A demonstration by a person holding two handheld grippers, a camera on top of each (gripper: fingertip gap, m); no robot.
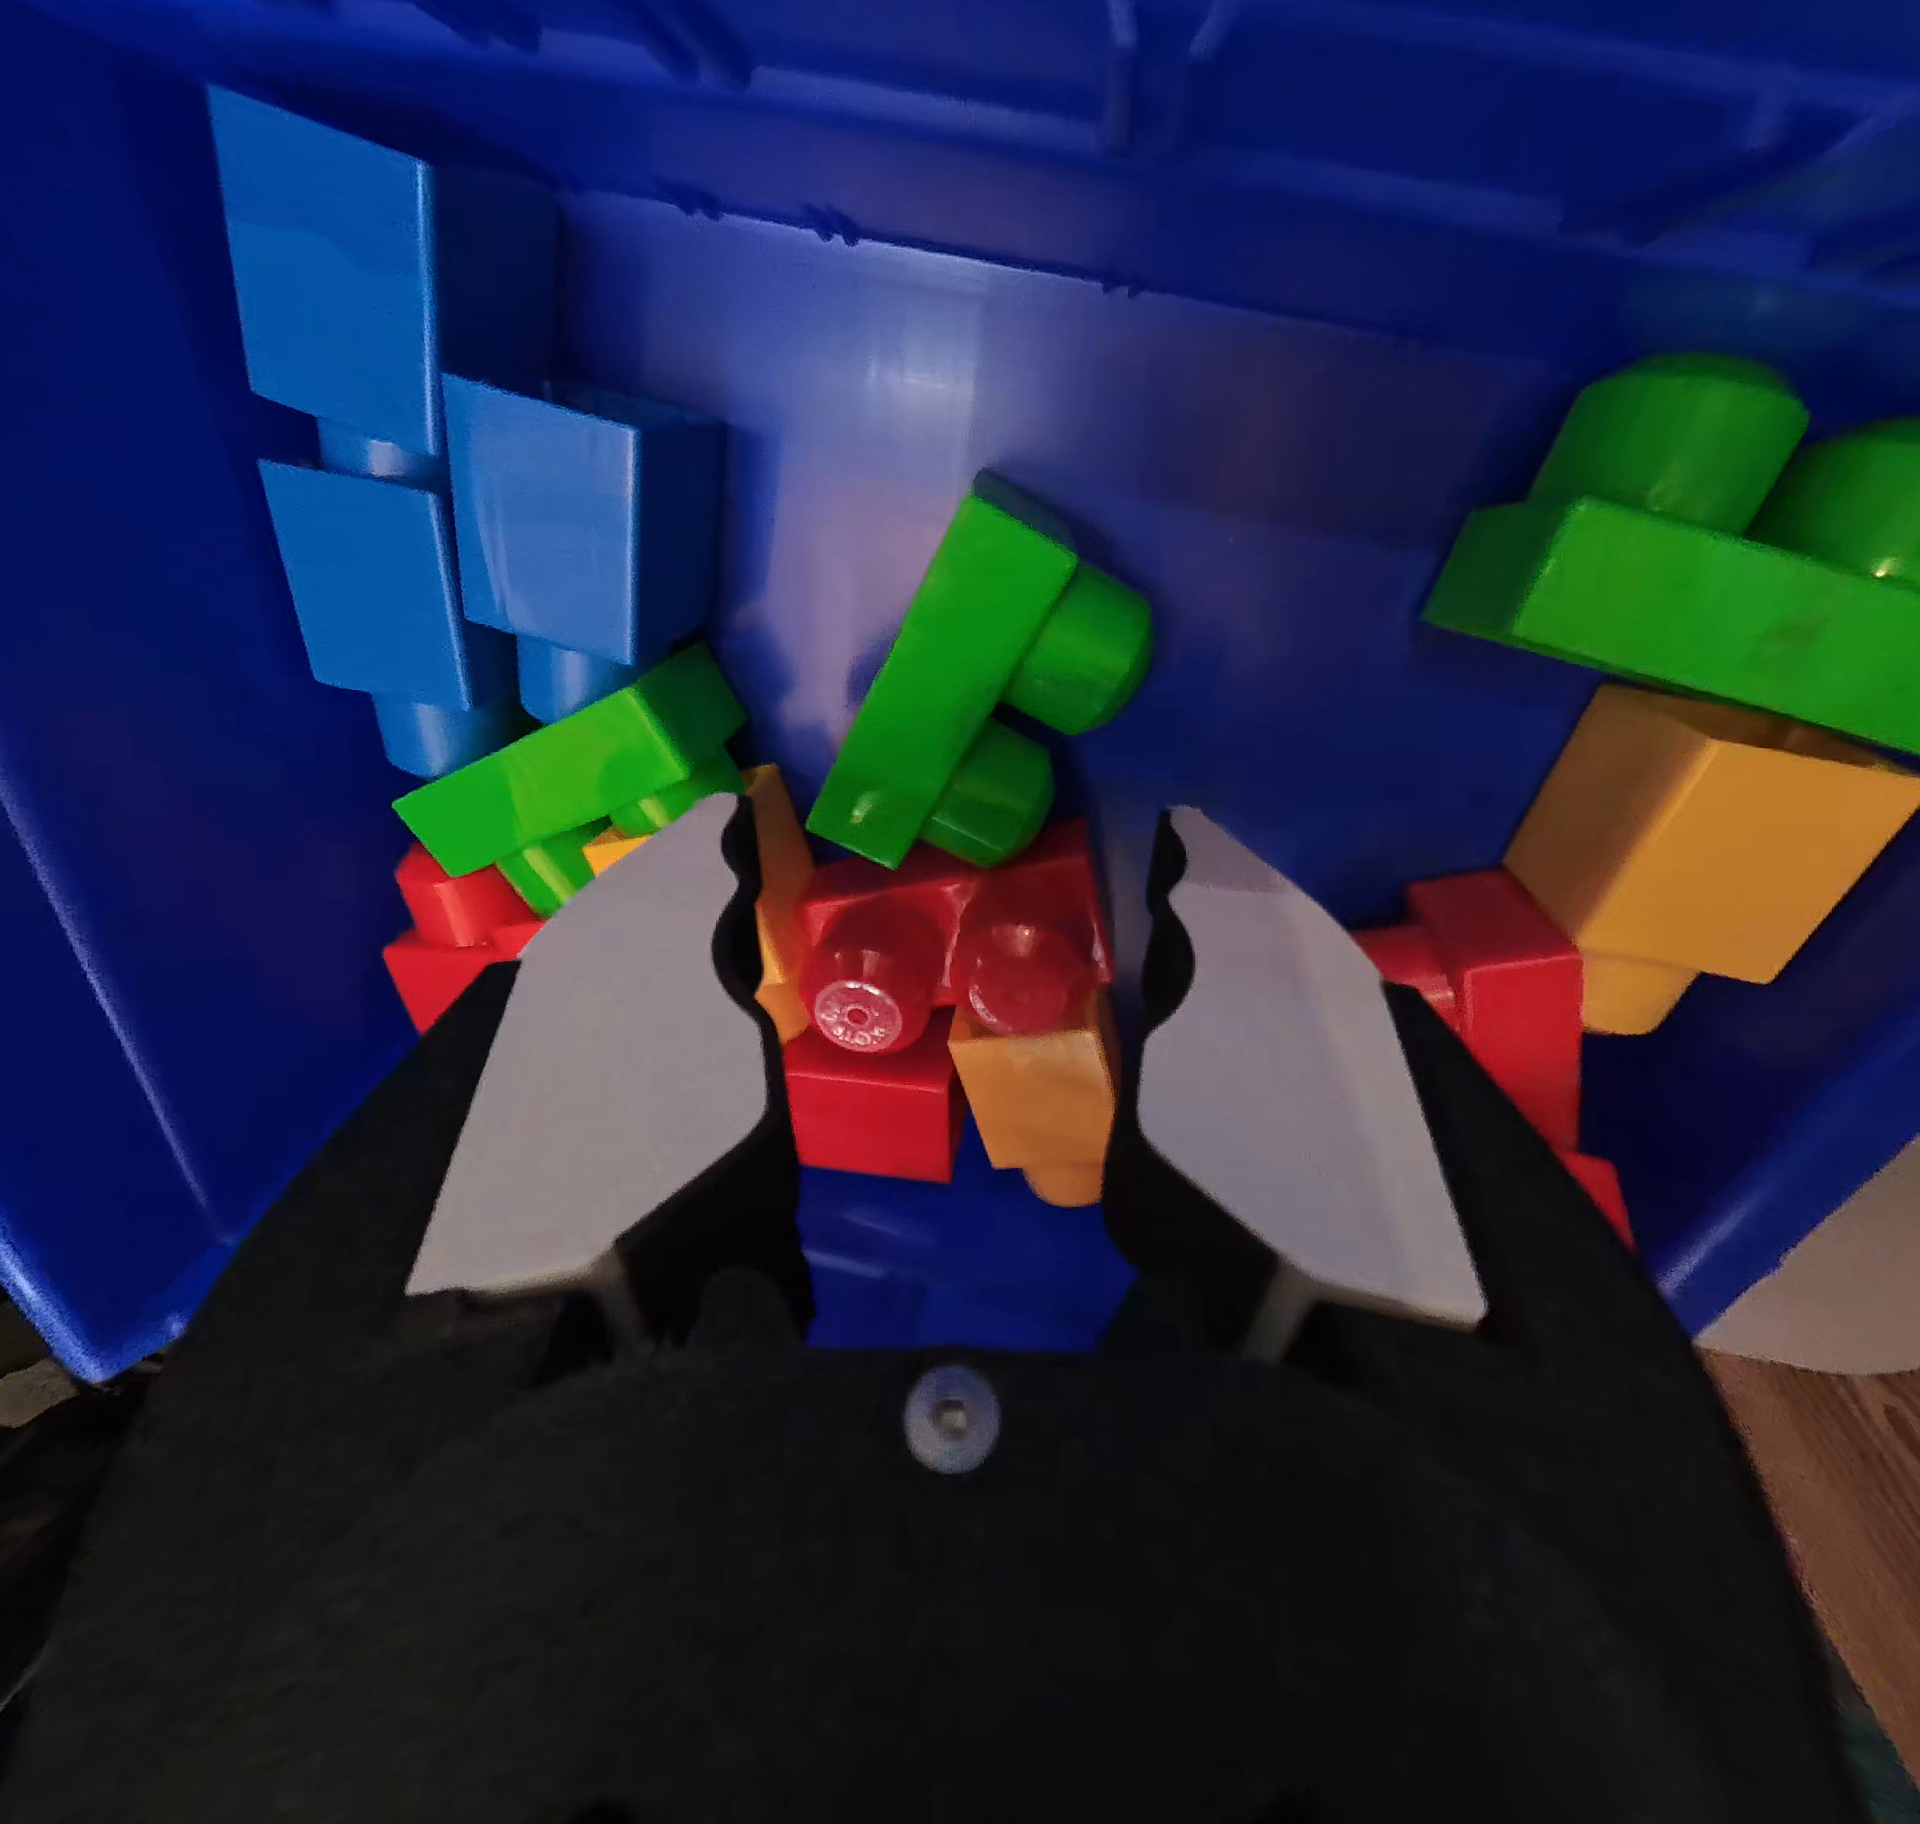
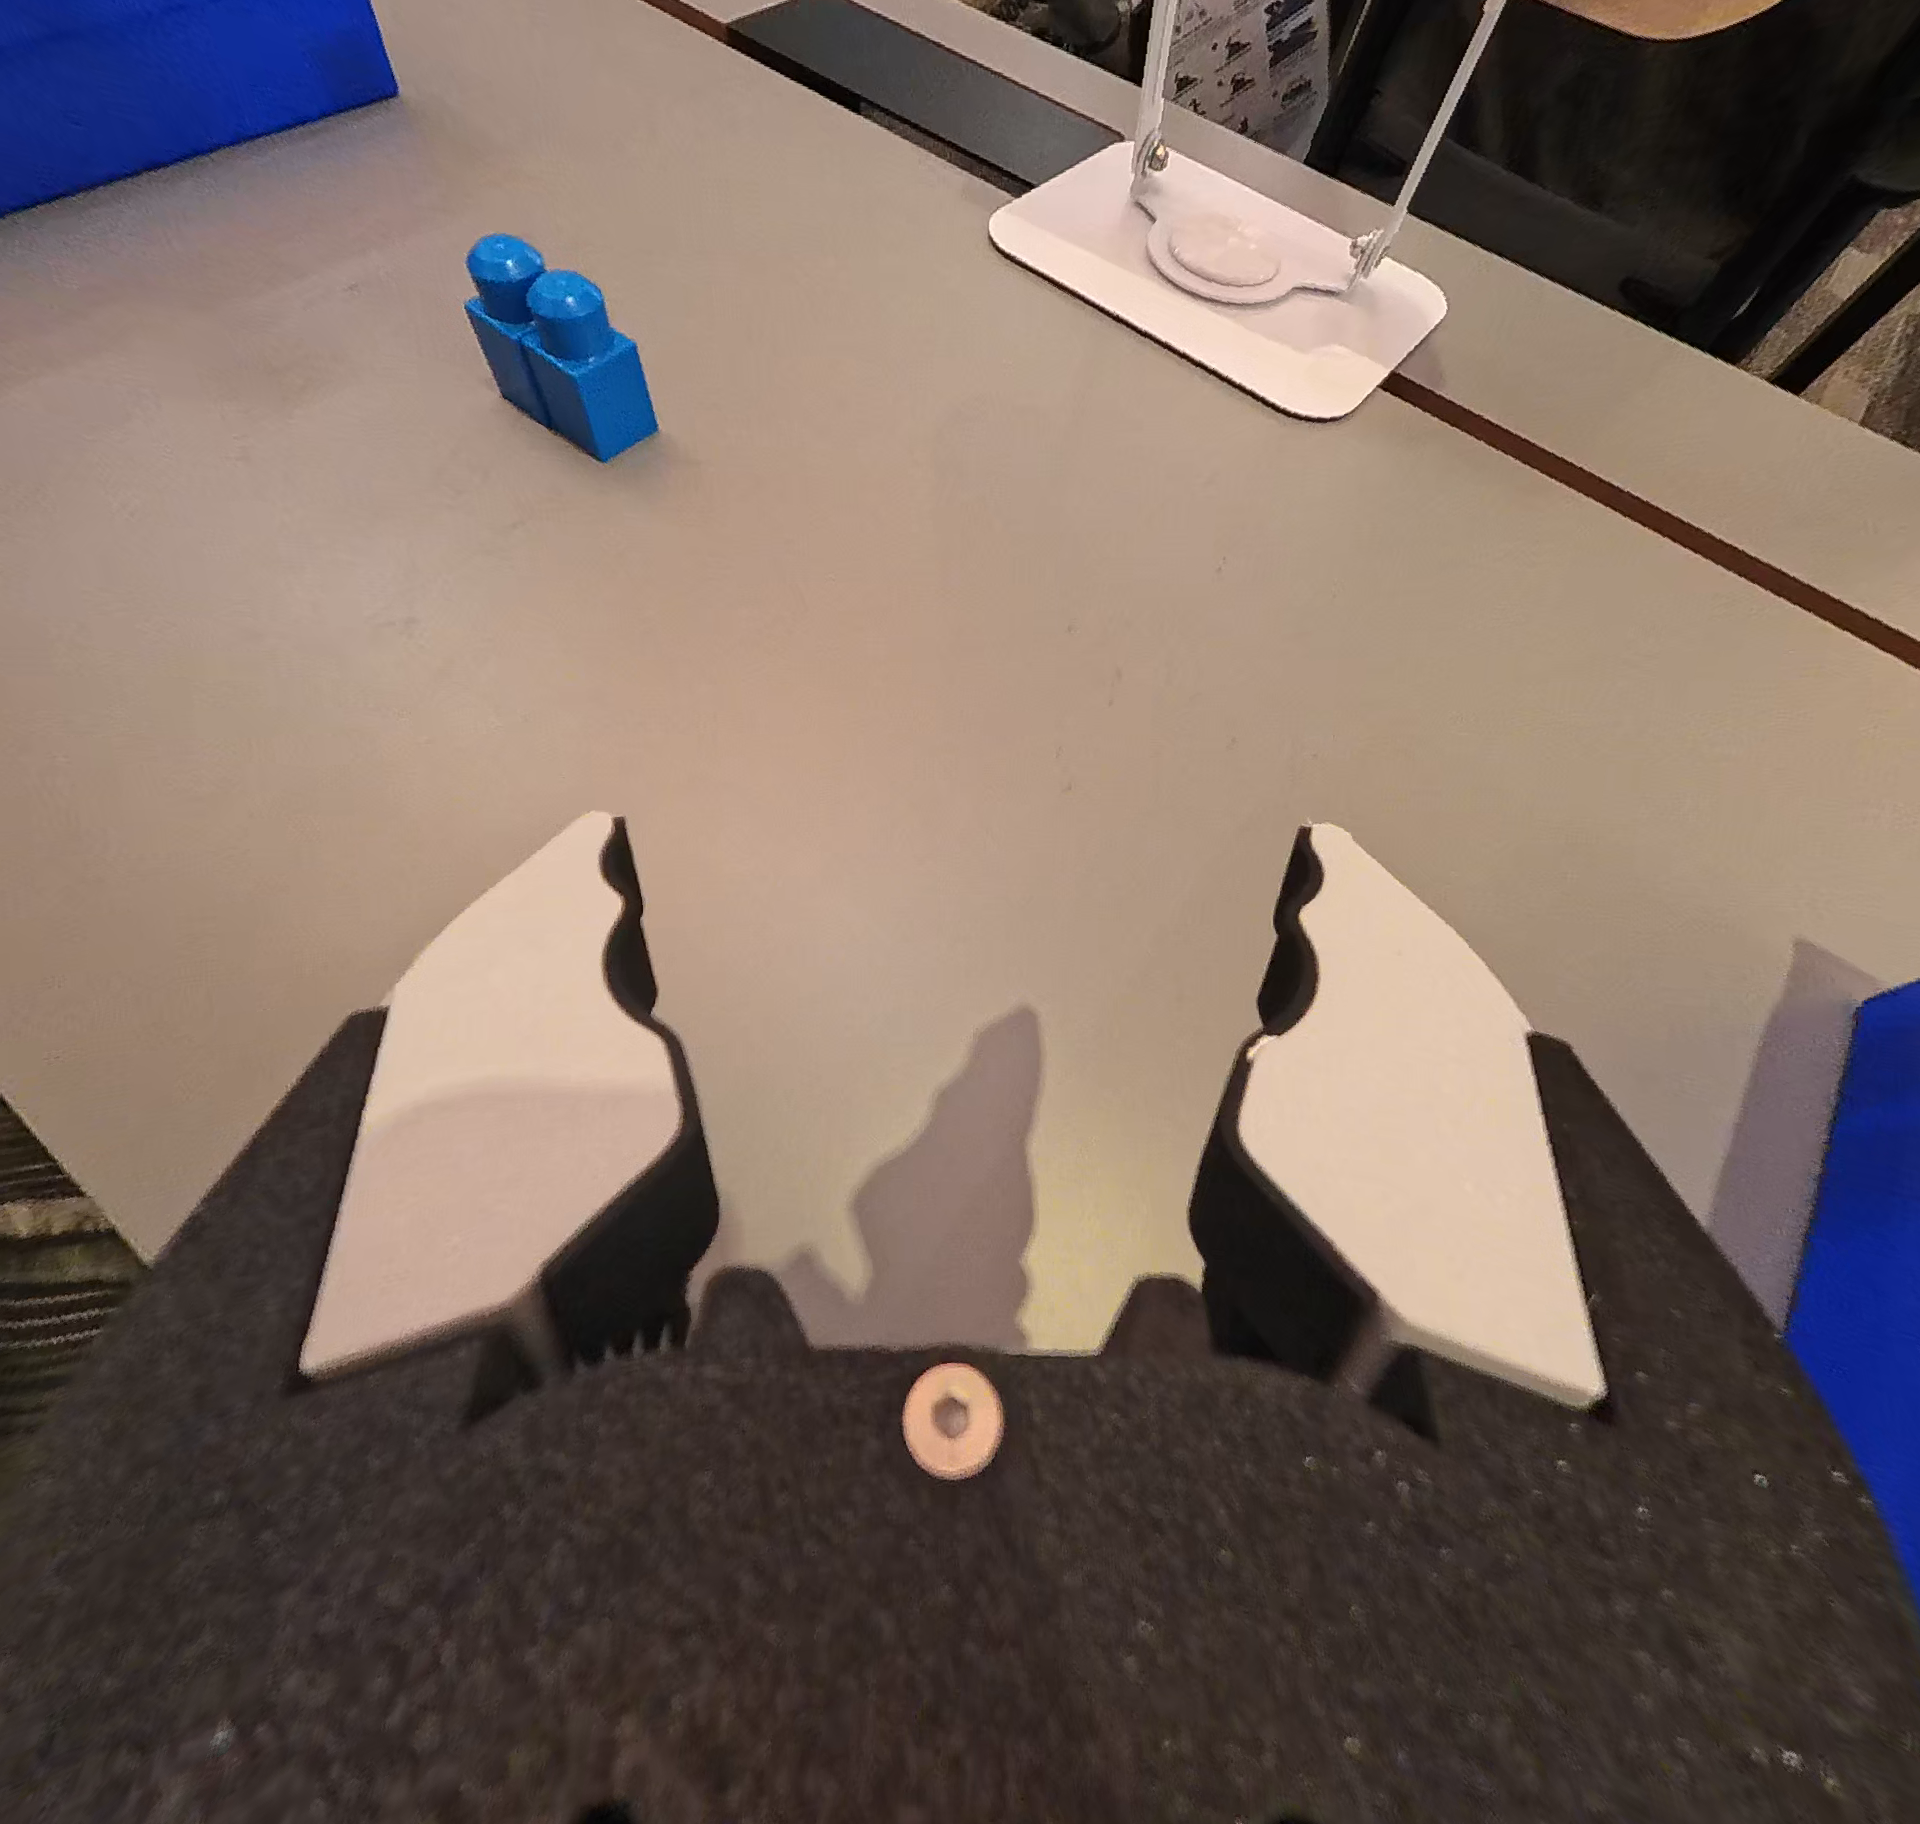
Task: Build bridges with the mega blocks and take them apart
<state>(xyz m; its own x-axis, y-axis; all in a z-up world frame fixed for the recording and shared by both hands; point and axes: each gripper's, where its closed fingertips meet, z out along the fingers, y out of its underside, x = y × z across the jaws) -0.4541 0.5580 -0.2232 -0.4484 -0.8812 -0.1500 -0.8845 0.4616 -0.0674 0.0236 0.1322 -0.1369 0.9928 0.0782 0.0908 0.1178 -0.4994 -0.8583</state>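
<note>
Left gripper [image 1: 951, 829] jaws apart, red block [image 1: 940, 953] between; right gripper [image 2: 961, 839] jaws apart, empty.

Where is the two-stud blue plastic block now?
In the right wrist view, the two-stud blue plastic block stands upright on the grey table, upper left, ahead of the open right tongs.

- A red two-stud block [image 1: 914, 985] lay tilted among the pile in the blue bin [image 1: 987, 340], its studs facing the camera.
- A green two-stud block [image 1: 956, 673] leaned on its upper edge, studs pointing right.
- Light-blue blocks [image 1: 436, 444] sat by the left wall, studs down.
- Yellow and more red and green blocks crowded around them.
- A blue two-stud block [image 2: 561, 351] stood upright, alone on the grey table [image 2: 1039, 631].
</note>
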